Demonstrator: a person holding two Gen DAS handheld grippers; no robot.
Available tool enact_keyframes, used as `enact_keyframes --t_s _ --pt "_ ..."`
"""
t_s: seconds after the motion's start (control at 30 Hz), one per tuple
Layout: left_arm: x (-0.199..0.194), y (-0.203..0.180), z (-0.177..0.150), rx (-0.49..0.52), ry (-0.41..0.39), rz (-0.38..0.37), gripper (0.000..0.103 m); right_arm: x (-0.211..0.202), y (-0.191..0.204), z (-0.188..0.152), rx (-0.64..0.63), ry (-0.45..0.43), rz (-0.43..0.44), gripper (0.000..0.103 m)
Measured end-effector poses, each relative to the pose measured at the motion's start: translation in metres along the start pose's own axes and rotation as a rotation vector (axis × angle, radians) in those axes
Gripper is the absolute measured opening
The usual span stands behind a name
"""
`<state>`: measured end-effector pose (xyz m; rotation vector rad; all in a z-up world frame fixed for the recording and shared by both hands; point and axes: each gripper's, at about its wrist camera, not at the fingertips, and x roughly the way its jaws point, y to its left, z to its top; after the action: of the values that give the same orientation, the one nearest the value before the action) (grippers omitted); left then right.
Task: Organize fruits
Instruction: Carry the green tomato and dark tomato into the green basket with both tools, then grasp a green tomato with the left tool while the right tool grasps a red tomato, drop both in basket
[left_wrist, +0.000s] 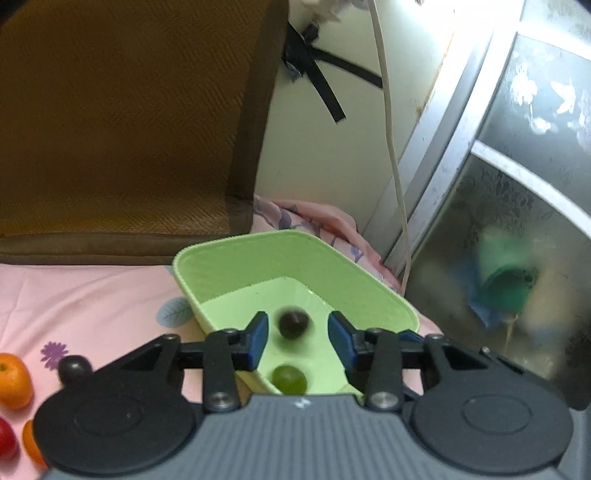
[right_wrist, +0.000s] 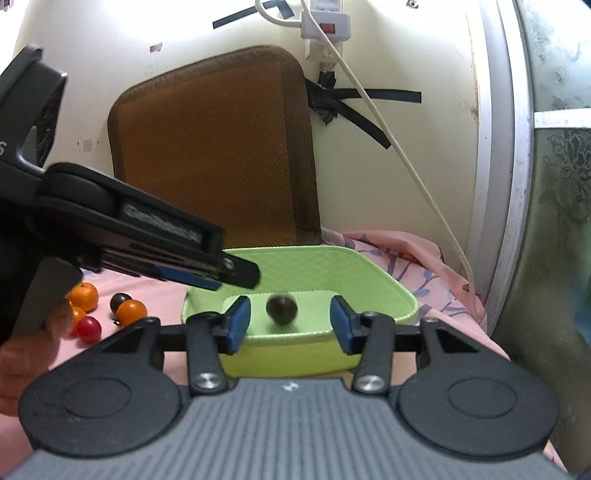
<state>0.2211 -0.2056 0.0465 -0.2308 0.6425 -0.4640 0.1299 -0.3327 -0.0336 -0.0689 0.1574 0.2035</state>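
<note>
1. Two fruits are seen inside the light-green rectangular plastic basket (left_wrist: 236, 258): a dark purple round grape (left_wrist: 293, 322), blurred and lying between the spread pads of the left gripper (left_wrist: 298, 336), and a pale green round grape (left_wrist: 289, 379) at 6 o'clock from it, near the basket's near wall.
2. The left gripper is released, its jaws parted and touching nothing; it is held over the basket's interior.
3. The right gripper (right_wrist: 289, 325) is likewise released and empty, held just short of the basket's near wall.
4. Left outside on the pink flowered cloth (left_wrist: 92, 295), at 9 o'clock from the basket, are a second dark grape (right_wrist: 120, 301), three small orange round fruits, the rearmost (right_wrist: 83, 296), one (right_wrist: 131, 311) beside the dark grape and one (right_wrist: 77, 314) partly hidden, and a small red round fruit (right_wrist: 88, 328).
5. The task is judged to be in its early part: two pieces are placed, at least five remain to be carried over.
</note>
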Motion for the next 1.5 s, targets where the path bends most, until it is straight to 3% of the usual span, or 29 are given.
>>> enact_keyframes --t_s 0.13,0.27,0.37,0.5,0.57,0.67,0.73,0.97,1.1,1.13,1.17,1.23,1.3,1.5 --pt "-0.04 0.018 0.0 -0.061 -0.044 -0.009 0.037 -0.009 -0.002 -0.003 0.008 -0.029 0.015 0.05" --pt "-0.113 0.061 -0.012 -0.121 -0.123 0.026 0.037 -0.021 0.001 -0.003 0.016 -0.078 0.064 0.05" --pt "-0.175 0.108 -0.033 -0.176 -0.171 0.122 0.037 -0.026 0.01 0.0 0.02 -0.078 0.12 0.05" --pt "-0.234 0.156 -0.063 -0.157 -0.165 0.331 0.038 -0.025 0.039 0.006 0.009 -0.007 0.237 0.05" --pt "-0.247 0.171 -0.075 -0.157 -0.145 0.355 0.038 -0.025 0.065 0.005 -0.005 0.031 0.316 0.05" --pt "-0.248 0.18 -0.087 -0.135 -0.128 0.341 0.039 -0.015 0.111 0.005 -0.055 0.09 0.404 0.05" --pt "-0.237 0.179 -0.087 -0.107 -0.118 0.329 0.048 -0.003 0.138 0.004 -0.093 0.12 0.434 0.05" --pt "-0.201 0.176 -0.098 -0.004 -0.054 0.377 0.049 0.037 0.195 0.0 -0.154 0.209 0.439 0.05" --pt "-0.193 0.181 -0.1 -0.003 -0.039 0.383 0.036 0.05 0.205 -0.001 -0.174 0.242 0.432 0.05" --pt "-0.193 0.181 -0.1 -0.004 -0.042 0.381 0.029 0.05 0.207 -0.001 -0.178 0.246 0.437 0.047" --pt "-0.193 0.182 -0.101 -0.009 -0.042 0.379 0.027 0.05 0.209 -0.001 -0.183 0.248 0.434 0.037" --pt "-0.196 0.182 -0.102 -0.02 -0.048 0.378 0.026 0.05 0.211 -0.003 -0.197 0.254 0.407 0.031" --pt "-0.198 0.177 -0.105 -0.029 -0.049 0.373 0.026 0.047 0.206 -0.003 -0.175 0.257 0.422 0.031" --pt "-0.19 0.137 -0.112 0.021 -0.027 0.269 0.026 0.017 0.186 -0.013 -0.188 0.249 0.421 0.031"
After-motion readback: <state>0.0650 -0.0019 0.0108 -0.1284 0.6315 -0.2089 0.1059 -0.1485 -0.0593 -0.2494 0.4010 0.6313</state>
